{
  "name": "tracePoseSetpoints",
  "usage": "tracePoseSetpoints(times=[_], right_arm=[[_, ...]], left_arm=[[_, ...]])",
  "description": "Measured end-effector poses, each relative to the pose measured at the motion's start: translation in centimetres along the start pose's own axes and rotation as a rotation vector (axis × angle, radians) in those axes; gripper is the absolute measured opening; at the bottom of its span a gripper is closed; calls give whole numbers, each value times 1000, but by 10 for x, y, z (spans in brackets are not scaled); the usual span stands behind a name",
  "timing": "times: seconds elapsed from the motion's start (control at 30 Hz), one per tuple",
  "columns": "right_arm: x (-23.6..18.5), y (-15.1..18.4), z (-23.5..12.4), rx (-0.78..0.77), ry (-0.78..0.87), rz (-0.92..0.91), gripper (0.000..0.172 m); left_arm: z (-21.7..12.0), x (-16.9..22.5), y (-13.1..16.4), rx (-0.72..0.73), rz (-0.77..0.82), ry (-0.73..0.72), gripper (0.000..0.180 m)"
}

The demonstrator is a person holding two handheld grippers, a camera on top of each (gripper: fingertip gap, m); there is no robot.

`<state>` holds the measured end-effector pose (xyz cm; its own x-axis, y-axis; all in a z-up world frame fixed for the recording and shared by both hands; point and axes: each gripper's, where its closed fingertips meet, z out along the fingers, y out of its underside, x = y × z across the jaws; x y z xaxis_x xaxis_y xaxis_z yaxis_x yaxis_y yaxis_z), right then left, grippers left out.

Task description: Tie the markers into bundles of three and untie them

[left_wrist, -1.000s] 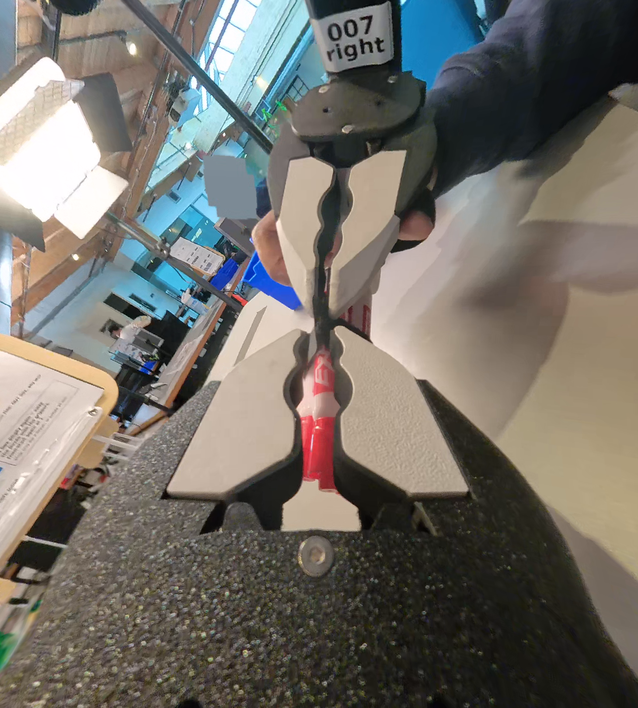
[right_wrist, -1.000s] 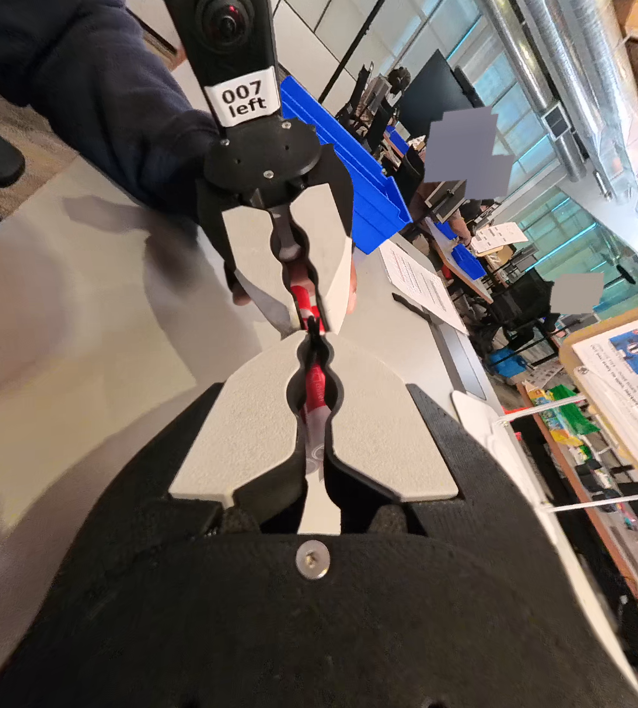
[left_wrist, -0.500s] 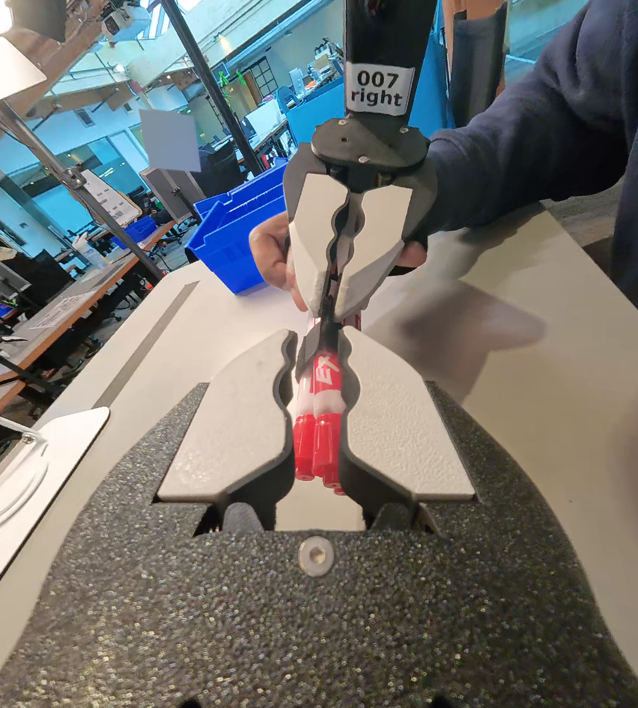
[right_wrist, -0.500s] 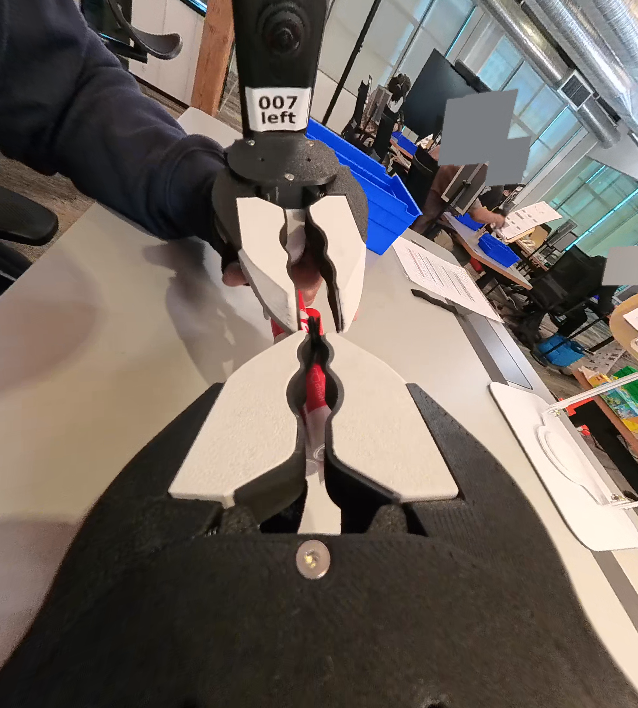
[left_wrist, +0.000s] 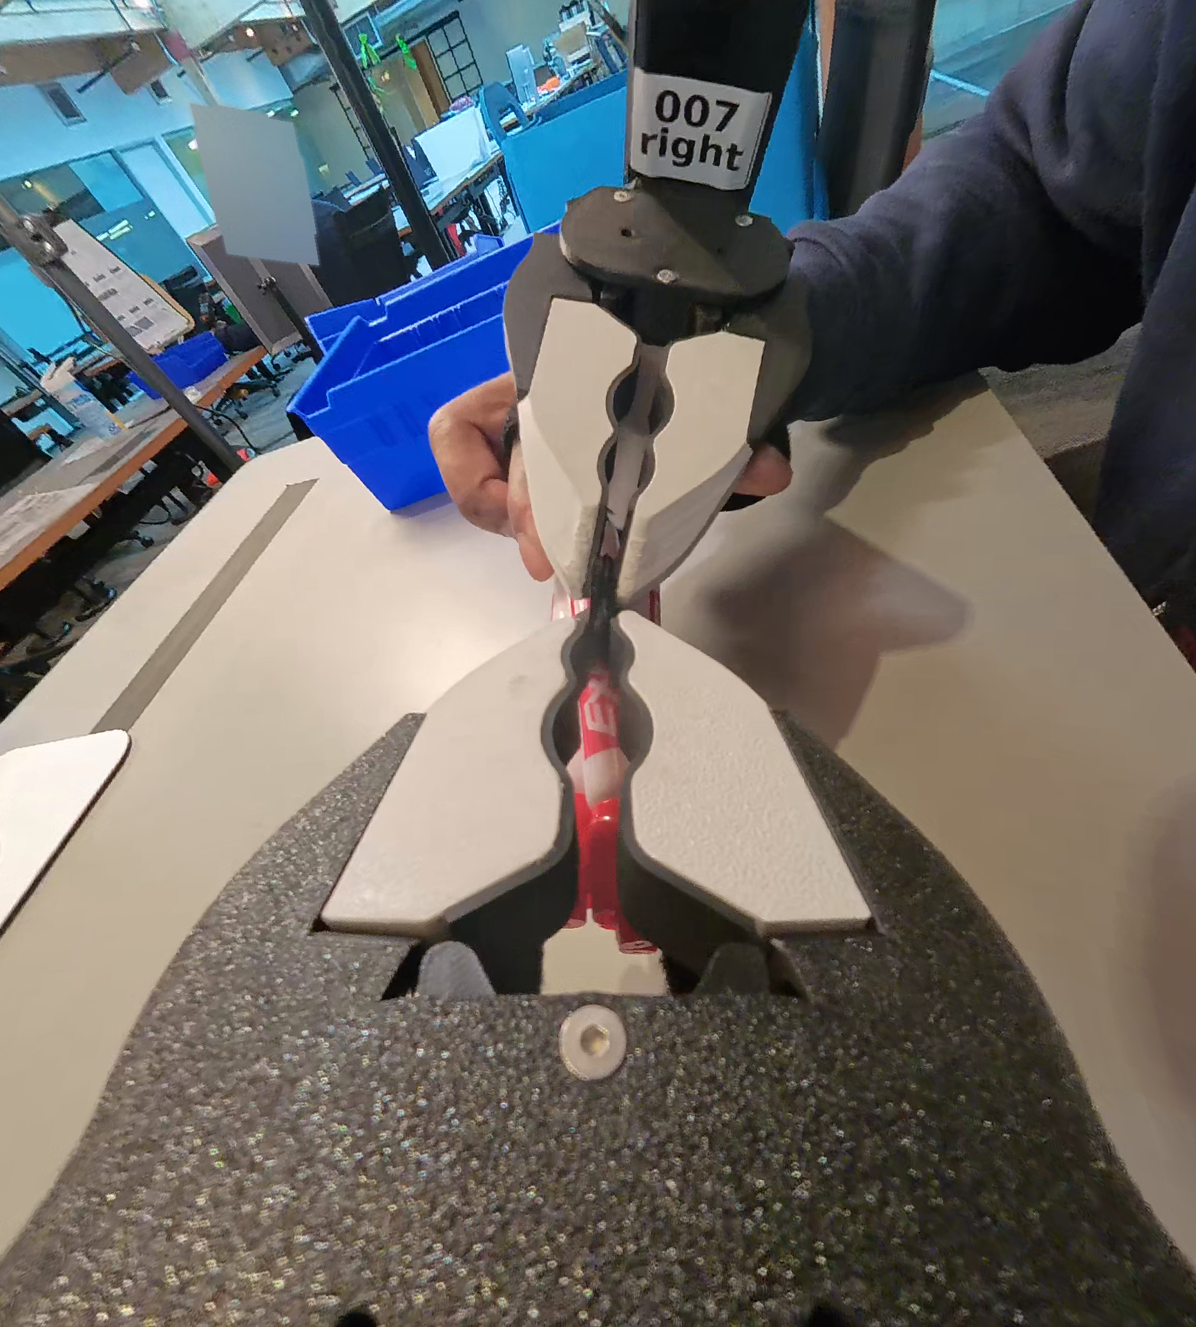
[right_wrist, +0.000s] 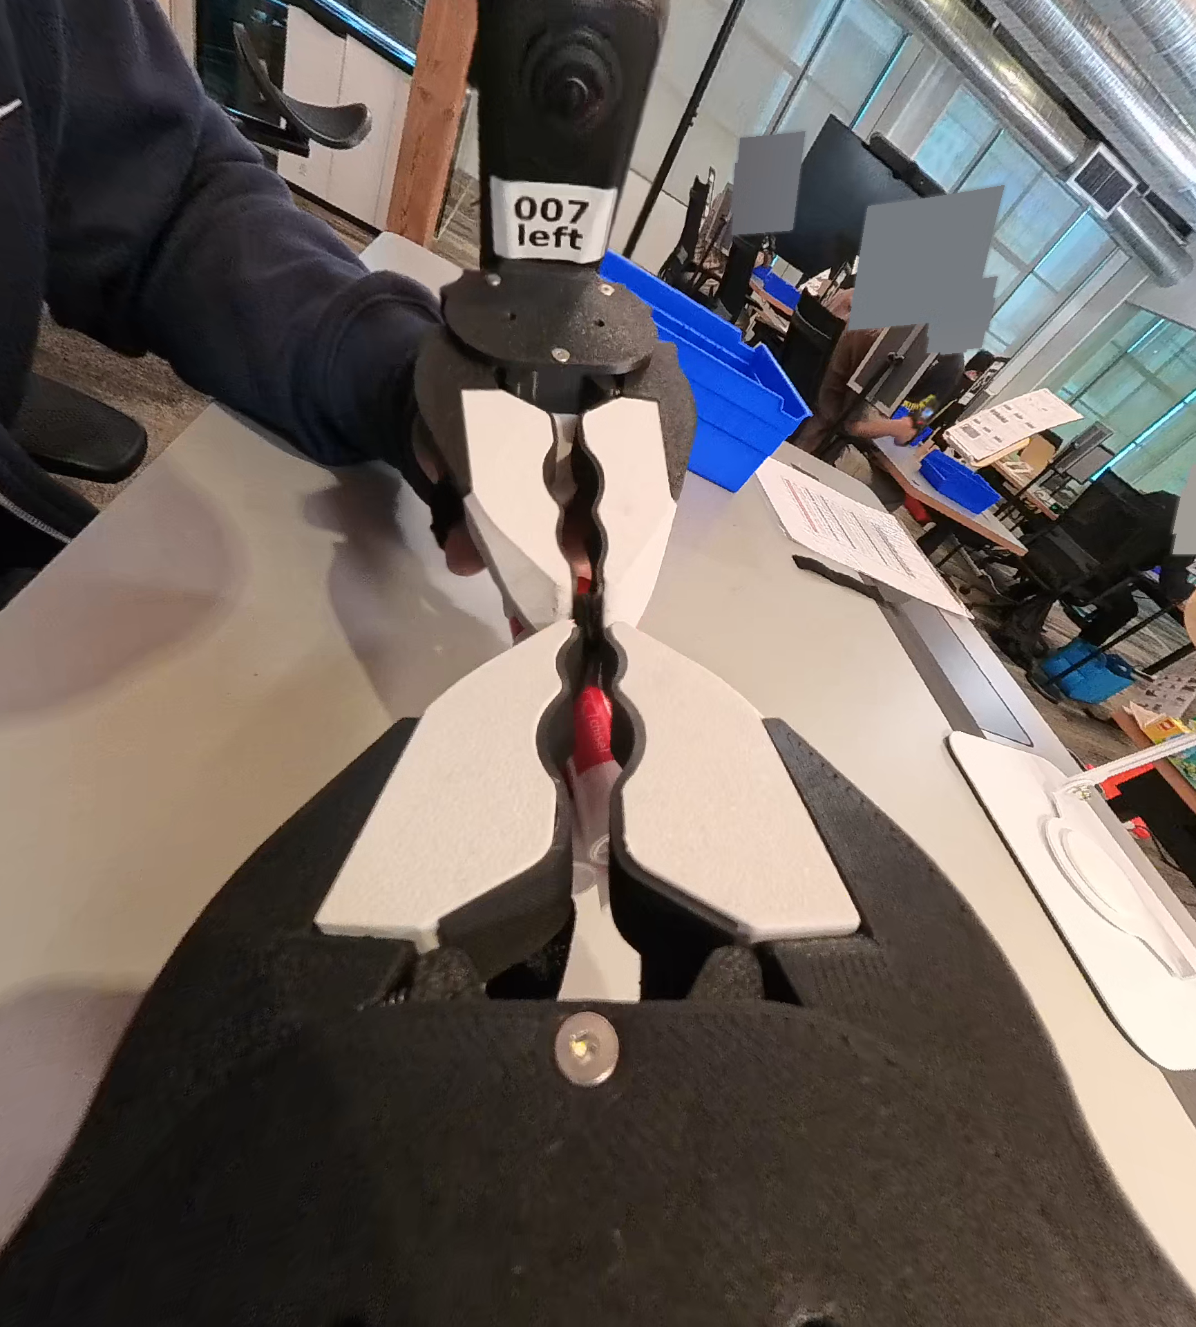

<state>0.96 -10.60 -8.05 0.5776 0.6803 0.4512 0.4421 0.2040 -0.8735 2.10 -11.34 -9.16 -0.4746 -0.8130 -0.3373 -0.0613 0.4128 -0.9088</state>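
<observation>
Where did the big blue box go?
The blue plastic bin sits on the far edge of the grey table. In the left wrist view it is left of the right gripper; in the right wrist view, right of the left gripper.

Each camera rides on the back of its own gripper and looks forward and down along two pale grey fingers at the light grey tabletop [left_wrist: 308, 646], very close. The two views face each other: the left wrist view meets the right gripper [left_wrist: 605, 603] tip to tip, the right wrist view the left gripper [right_wrist: 589, 610]. Both share the meeting fingertips, the red-and-white markers [left_wrist: 598, 725] beneath, and the blue plastic bins [right_wrist: 731, 409].
</observation>
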Motion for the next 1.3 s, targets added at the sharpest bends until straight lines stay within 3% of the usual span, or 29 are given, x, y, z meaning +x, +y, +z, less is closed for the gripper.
tracePoseSetpoints(times=[0.3,0.57,0.97,1.2,1.3], right_arm=[[-12,3,0,-22,-81,49,20],[-16,7,-2,-72,-127,96,11],[-31,19,-4,-192,-196,-32,4],[-28,18,-6,-222,-194,-17,3],[-15,23,-12,-242,-147,27,3]], left_arm=[[4,9,5,-51,43,28,4],[0,9,6,-73,54,48,4],[4,25,19,-209,285,60,3],[1,26,12,-105,98,144,7],[-5,15,-1,-4,-27,145,21]])
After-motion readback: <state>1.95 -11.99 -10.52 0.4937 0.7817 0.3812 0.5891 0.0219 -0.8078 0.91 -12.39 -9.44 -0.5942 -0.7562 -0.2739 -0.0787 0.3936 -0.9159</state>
